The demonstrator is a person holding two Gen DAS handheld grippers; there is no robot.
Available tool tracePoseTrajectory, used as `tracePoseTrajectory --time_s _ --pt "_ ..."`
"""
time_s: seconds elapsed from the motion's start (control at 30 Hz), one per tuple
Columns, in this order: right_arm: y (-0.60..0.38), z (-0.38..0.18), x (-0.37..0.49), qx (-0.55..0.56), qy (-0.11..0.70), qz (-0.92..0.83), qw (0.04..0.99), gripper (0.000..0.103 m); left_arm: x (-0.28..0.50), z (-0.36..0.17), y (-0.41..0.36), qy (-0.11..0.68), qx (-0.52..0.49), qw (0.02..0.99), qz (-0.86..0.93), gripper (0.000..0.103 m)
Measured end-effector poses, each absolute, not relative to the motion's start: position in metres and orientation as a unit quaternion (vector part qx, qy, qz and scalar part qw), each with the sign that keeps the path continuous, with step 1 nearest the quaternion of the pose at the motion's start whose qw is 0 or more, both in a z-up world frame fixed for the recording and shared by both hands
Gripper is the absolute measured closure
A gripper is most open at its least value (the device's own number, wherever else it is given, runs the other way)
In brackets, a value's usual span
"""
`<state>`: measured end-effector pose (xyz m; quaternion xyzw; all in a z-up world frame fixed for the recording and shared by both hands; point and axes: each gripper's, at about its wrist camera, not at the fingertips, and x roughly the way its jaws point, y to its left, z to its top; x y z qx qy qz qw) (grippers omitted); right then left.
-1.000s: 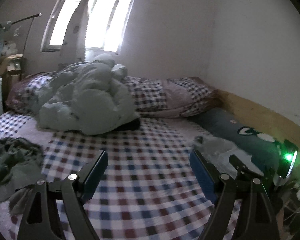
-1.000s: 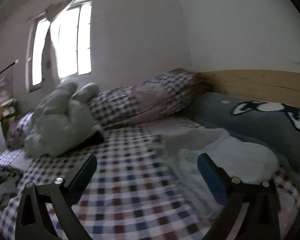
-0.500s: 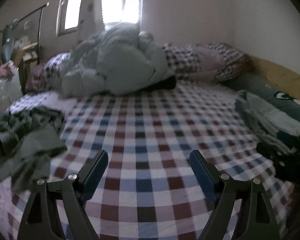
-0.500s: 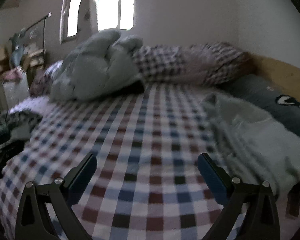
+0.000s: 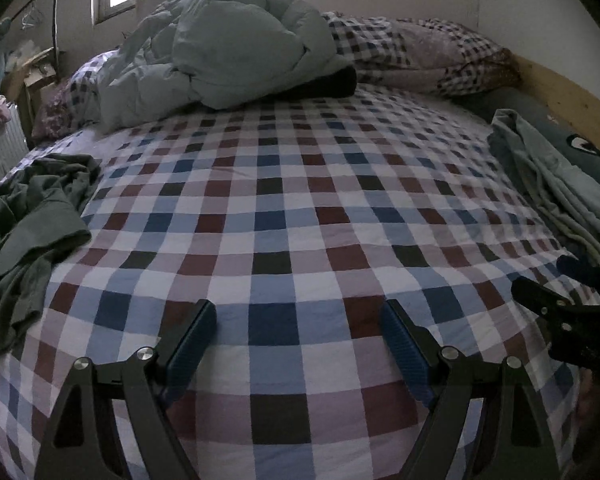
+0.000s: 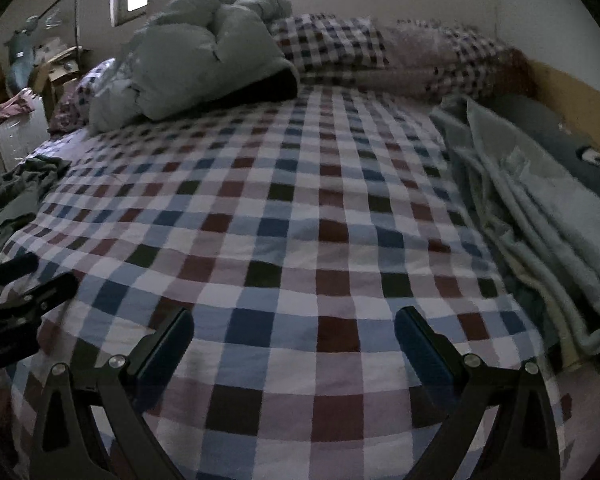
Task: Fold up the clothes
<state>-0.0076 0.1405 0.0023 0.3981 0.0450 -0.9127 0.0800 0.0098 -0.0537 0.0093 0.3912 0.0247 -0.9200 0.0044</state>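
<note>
Clothes (image 5: 28, 216) nearer now (both grippers dipped, agape).

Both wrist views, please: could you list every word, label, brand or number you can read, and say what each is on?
None: no readable text appears in either view.
The dark pillow by the headboard carries a printed cartoon-like motif, no legible letters.
The folded grey clothes, the dark green garment and the checked sheet show no labels.
The left gripper and right gripper bear no visible markings.
</note>
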Motion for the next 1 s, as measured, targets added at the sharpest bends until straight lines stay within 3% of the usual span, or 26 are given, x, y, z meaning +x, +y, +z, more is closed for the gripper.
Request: tracePoseTrajectory --time_s 1.0 --pt "0.145 -0.019 -0.021 0.427 0.032 -0.900 0.076 0.000 0.003 0.001 -0.056 0.039 0.391 0.015 -0.919 0.007"
